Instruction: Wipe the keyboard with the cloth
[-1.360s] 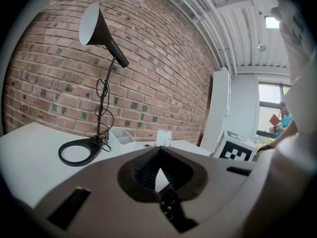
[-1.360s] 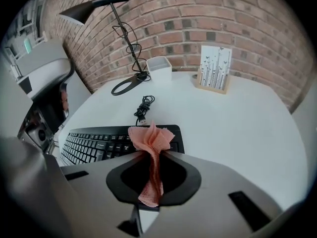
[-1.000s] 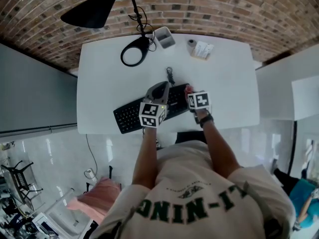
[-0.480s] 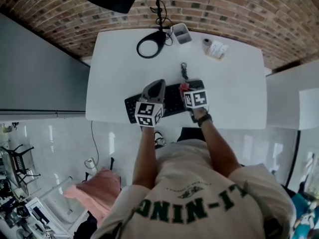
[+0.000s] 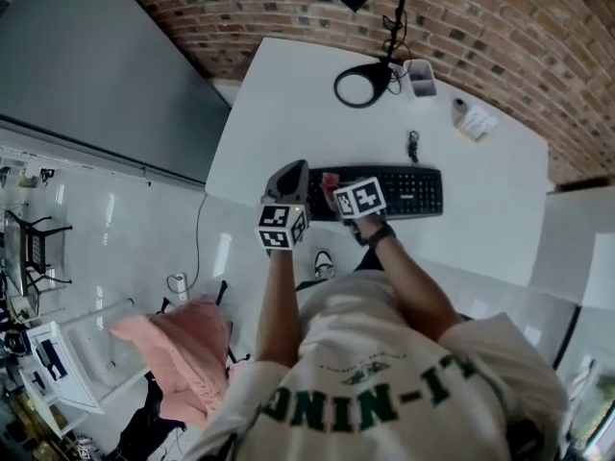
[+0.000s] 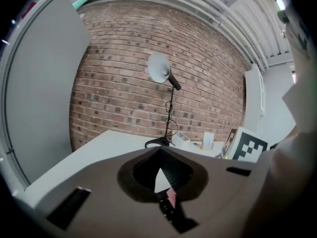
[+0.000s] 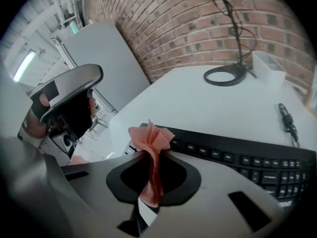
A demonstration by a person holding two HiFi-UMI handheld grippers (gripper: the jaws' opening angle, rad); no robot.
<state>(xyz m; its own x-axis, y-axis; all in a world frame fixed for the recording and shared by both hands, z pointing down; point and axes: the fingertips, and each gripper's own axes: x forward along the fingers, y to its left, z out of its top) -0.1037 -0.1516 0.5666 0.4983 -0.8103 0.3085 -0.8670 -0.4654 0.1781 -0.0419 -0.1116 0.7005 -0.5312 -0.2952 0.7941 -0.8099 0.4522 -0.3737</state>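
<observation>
Jutting from right gripper (image 7: 151, 157), cloth (image 7: 150, 136) (pink)

One keyboard (image 5: 405, 190), one cloth (image 7: 151, 139), one lamp (image 6: 158, 67), one table (image 5: 288, 104), two tongs (image 5: 294, 171) (image 5: 334, 188).

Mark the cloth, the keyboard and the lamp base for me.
cloth (image 7: 151, 148), right gripper view, on the bunched pink folds.
keyboard (image 5: 408, 191), head view, on the uncovered keys.
lamp base (image 5: 382, 71), head view, on the black ring where the stem joins.
</observation>
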